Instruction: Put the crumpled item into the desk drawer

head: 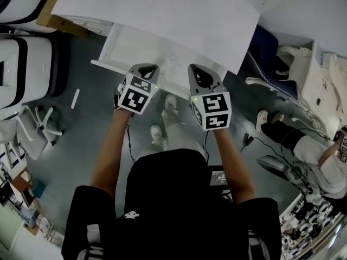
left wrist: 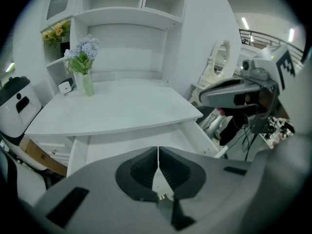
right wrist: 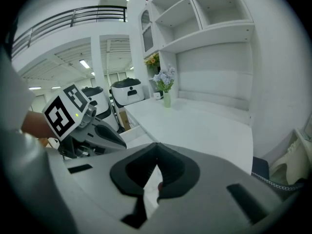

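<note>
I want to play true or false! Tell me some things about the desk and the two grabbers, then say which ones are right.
1. The drawer under the desk is pulled open. True.
2. The left gripper has its jaws wide apart. False: they are closed together with nothing between them.
3. A vase of flowers stands on the desk. True.
4. The right gripper is holding the vase. False: its jaws are closed on nothing, and the vase stands far off at the back of the desk.
</note>
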The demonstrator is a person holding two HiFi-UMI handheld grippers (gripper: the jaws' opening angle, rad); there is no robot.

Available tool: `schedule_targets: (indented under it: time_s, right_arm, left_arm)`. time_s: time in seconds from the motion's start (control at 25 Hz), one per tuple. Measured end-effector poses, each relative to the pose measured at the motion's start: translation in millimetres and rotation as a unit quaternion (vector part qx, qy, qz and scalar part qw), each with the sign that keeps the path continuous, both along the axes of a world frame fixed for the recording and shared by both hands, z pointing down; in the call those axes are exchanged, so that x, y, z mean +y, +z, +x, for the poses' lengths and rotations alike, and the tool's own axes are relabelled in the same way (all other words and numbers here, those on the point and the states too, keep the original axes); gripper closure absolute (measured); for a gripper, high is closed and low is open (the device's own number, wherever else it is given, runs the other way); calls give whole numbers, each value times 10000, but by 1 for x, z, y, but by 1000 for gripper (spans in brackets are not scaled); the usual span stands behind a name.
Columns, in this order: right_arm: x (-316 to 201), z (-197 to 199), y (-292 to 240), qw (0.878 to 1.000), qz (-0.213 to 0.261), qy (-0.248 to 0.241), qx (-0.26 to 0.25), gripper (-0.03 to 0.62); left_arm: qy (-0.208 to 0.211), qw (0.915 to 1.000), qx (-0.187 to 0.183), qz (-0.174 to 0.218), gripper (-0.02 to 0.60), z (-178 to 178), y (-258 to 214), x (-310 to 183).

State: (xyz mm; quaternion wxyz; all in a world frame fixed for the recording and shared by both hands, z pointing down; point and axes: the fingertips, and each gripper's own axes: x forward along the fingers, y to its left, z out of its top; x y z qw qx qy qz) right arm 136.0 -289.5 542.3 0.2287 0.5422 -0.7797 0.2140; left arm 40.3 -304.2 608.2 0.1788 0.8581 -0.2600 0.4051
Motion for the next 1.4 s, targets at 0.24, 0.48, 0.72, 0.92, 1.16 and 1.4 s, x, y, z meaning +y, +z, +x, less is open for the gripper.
schedule_targets:
  time_s: [0.24,0.48,0.72,0.92,1.16,1.4]
  right_arm:
    - [15,-7,-32,9995,256,118,-122,599]
    - [36,-20,-58,9987,481,115,-86,599]
    - [55,-42,-84,9974,714,76,-70,599]
    - [80,-53,-107,9953,966,75,-31,599]
    - [104,-77,-136,9922,1246,10,35,599]
    - [132,-94,-165,9881,1533,-32,124,599]
  left_arm:
    - [-86,9992,345,176,569,-8,-39,22]
    - [-195,9976,556,369,569,-22,-72,51]
    - [-411,9944,804,551,569,-46,-106,77]
    - [-594,9893,1037,834,571,-62,-134,104]
    - [-815,9829,1231,1098,571,-92,-161,124]
    - [-943,9730,1529,1449,571,-110,-197,150]
